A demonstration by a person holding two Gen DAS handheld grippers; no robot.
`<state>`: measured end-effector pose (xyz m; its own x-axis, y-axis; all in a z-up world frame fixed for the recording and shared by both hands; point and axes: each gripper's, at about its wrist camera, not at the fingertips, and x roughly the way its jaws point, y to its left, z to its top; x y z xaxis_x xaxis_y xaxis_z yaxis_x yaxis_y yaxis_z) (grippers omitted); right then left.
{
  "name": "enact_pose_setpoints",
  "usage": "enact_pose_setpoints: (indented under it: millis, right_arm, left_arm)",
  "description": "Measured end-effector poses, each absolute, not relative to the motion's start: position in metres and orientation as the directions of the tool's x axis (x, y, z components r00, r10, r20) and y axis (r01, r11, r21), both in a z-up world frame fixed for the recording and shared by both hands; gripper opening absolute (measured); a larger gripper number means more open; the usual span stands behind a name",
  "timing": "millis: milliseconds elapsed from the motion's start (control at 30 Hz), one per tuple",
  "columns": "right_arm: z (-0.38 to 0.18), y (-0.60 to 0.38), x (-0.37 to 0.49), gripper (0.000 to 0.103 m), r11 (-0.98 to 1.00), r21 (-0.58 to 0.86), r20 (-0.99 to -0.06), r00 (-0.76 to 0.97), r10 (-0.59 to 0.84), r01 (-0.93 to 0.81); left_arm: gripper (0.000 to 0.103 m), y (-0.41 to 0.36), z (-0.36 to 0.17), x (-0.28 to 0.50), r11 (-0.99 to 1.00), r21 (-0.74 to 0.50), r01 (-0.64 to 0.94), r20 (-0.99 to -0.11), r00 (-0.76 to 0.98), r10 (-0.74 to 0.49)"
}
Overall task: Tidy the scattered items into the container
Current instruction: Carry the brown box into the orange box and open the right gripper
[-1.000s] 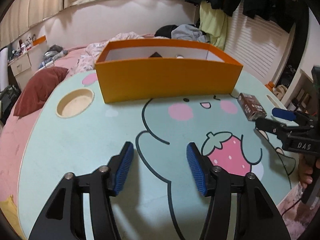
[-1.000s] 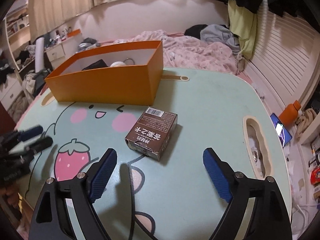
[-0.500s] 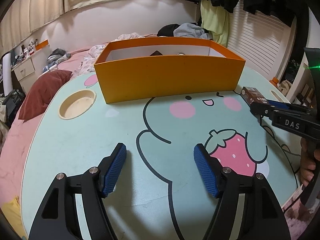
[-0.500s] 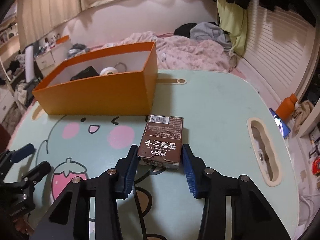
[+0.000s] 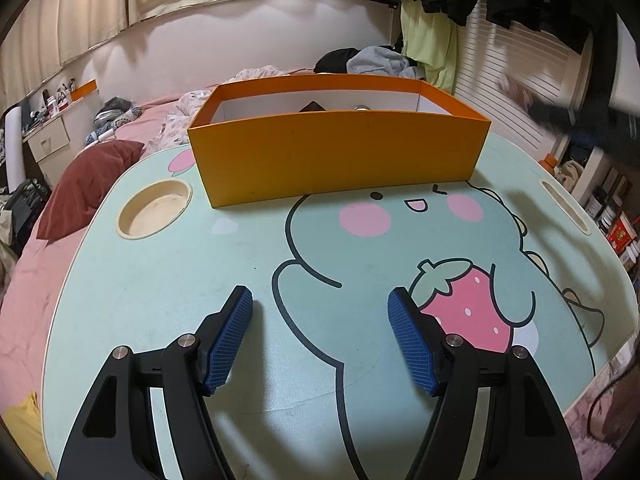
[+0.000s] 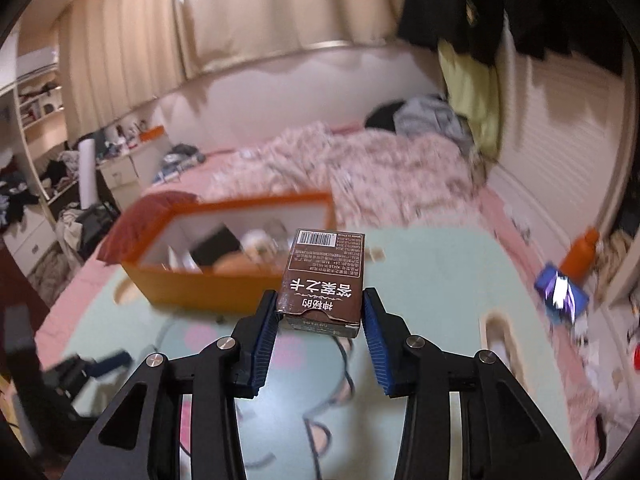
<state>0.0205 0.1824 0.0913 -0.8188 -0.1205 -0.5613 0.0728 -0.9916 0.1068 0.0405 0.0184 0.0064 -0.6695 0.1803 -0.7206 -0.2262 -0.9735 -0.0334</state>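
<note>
The brown box (image 6: 325, 280) sits at the centre of the right wrist view, clamped at its near end between the blue pads (image 6: 262, 338) of the right gripper (image 6: 320, 332), barcode end pointing away. Half a second ago it lay flat on the table with the jaws just closing round it; now it is clear of the surface, and the smeared background says the hand is in quick motion. The orange container (image 6: 208, 280) lies left of centre behind the box, open top showing a dark item and something pale inside, too blurred to name. So the pick has succeeded and the carry is under way; what remains, I judge, is to bring the box over the rim and let go. In the left wrist view the spot at right where the box lay is now bare mint table (image 5: 160, 280), and the right gripper is only a dark streak at upper right. The left gripper (image 5: 320, 332) hangs low over the table's cartoon print, jaws wide apart and empty, much as before.
</note>
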Motion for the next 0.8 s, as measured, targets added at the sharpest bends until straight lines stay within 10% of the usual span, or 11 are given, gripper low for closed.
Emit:
enact_pose_setpoints:
  millis: [600,800]
  right_arm:
    - [0.084,0.109,-0.104,0.042,-0.983,0.092,-0.687,-0.704,-0.178,0.159]
    - [0.073,0.11,-0.108,0.056,-0.987,0.086,-0.696,-0.7,-0.159,0.139]
  left_arm:
    - [0.071,0.02,0.009,0.039,-0.973,-0.035,-0.227,-0.722,-0.668,0.182]
    - [0.071,0.021,0.009,0.039,-0.973,-0.033,-0.227,-0.722,-0.668,0.18]
